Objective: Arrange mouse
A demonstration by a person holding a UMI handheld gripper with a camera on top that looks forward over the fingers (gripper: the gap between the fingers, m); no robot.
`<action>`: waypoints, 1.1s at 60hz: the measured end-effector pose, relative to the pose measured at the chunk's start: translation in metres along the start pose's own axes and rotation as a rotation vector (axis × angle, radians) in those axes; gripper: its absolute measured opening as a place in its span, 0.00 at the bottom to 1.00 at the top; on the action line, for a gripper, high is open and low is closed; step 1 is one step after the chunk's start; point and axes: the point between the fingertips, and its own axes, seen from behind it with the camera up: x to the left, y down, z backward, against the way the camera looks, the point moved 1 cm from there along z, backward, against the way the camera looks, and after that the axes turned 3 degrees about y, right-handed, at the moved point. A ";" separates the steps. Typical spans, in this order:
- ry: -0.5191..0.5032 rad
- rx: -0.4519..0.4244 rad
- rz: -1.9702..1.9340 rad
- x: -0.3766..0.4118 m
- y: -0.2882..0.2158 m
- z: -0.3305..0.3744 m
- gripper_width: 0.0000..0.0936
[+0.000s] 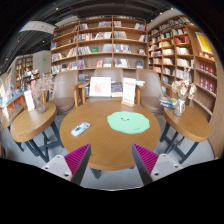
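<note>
A low round side table [28,121] is seen at about nine o'clock from the middle of the scene, with books stood up on display behind it. Just beyond, a white sign [42,60] is set upright at about ten o'clock.

The gripper [110,158] is held above the near edge of a round wooden table [105,143]. Its two fingers are spread wide apart, and nothing is gripped between them. The left finger's pink pad [77,156] is found at seven o'clock and the right finger's pad [146,156] at five o'clock.

The mouse [81,128], a small pale grey thing, is laid on the wooden table at about nine o'clock from the table's middle, well ahead of the left finger and apart from both pads. A green mat [128,122] with a scalloped edge is laid at about one o'clock from the table's middle, well apart from the mouse, beyond the right finger.

An open laptop [101,87] is placed past the far rim of the table, at twelve o'clock, with its bright screen turned toward the gripper. A standing card [129,92] is set just beside it to the right.

Long bookshelves [100,45] are ranged along the back wall. A second round table [186,118] is seen at three o'clock, and more shelves [182,55] are ranged behind it at two o'clock.
</note>
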 end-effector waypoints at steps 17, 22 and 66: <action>-0.051 0.004 -0.005 0.073 0.027 -0.028 0.91; -0.068 0.018 -0.003 0.094 0.033 -0.041 0.91; -0.062 0.037 -0.015 0.189 0.027 -0.167 0.90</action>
